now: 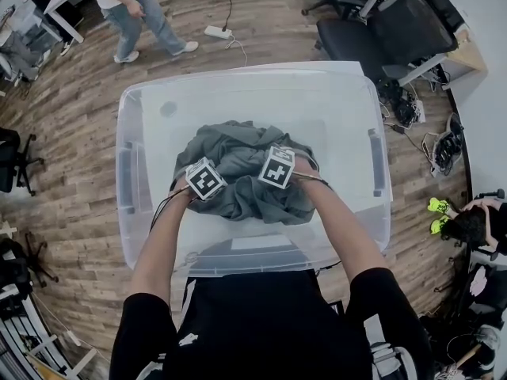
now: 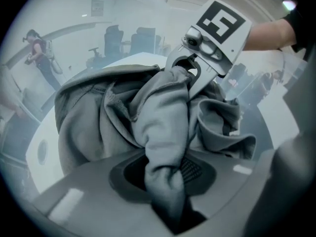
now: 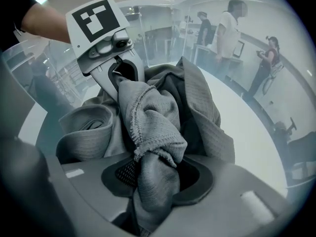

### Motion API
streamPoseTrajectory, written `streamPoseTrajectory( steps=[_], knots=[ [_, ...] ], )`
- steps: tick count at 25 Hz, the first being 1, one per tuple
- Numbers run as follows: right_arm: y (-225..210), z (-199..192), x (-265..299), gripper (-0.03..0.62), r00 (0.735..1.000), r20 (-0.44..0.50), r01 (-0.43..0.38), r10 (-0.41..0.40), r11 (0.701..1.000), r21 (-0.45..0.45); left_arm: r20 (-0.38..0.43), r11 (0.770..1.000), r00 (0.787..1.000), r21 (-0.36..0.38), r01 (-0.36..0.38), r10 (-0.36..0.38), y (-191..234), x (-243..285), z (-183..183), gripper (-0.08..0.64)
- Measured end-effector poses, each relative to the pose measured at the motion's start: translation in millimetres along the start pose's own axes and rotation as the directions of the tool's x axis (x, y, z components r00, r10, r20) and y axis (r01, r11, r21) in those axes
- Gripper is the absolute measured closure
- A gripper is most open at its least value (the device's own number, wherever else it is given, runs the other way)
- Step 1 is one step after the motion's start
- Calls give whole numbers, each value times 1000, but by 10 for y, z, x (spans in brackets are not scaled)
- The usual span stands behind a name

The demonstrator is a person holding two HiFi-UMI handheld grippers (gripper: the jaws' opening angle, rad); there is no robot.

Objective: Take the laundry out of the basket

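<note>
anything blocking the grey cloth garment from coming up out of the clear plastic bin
Nothing visible. The left gripper and the right gripper are each shut on a fold of the crumpled grey garment, and the clear plastic bin is open on top, with nothing over the cloth.

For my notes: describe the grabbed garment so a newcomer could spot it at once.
Centre of the head view, a clear bin sits on the wood floor. Inside lies one crumpled grey garment, its only contents, pinched by the left tool and right tool.
</note>
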State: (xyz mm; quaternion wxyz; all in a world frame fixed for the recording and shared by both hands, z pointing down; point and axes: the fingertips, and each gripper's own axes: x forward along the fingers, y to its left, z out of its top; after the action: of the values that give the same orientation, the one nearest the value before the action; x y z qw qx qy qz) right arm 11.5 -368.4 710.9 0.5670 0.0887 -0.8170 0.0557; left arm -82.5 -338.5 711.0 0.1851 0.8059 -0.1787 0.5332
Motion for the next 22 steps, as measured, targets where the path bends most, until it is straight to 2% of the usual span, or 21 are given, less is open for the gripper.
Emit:
streamPoseTrajectory(
  steps=[6, 14, 19, 22],
  knots=[
    [-71, 48, -116, 440, 999, 30, 16, -16, 1000, 18, 20, 1000, 1000, 8, -20, 20, 42, -120, 97, 449],
    [-225, 202, -455, 442, 991, 107, 76, -83, 995, 68, 98, 995, 991, -16, -94, 95, 200, -441, 306, 451],
    [-329, 335, -756, 442, 975, 173, 123, -142, 986, 116, 163, 988, 974, -28, -153, 155, 271, -729, 491, 453],
    [-412, 452, -1022, 443, 956, 225, 161, -190, 977, 143, 221, 979, 954, -55, -197, 204, 308, -970, 645, 454]
  ],
)
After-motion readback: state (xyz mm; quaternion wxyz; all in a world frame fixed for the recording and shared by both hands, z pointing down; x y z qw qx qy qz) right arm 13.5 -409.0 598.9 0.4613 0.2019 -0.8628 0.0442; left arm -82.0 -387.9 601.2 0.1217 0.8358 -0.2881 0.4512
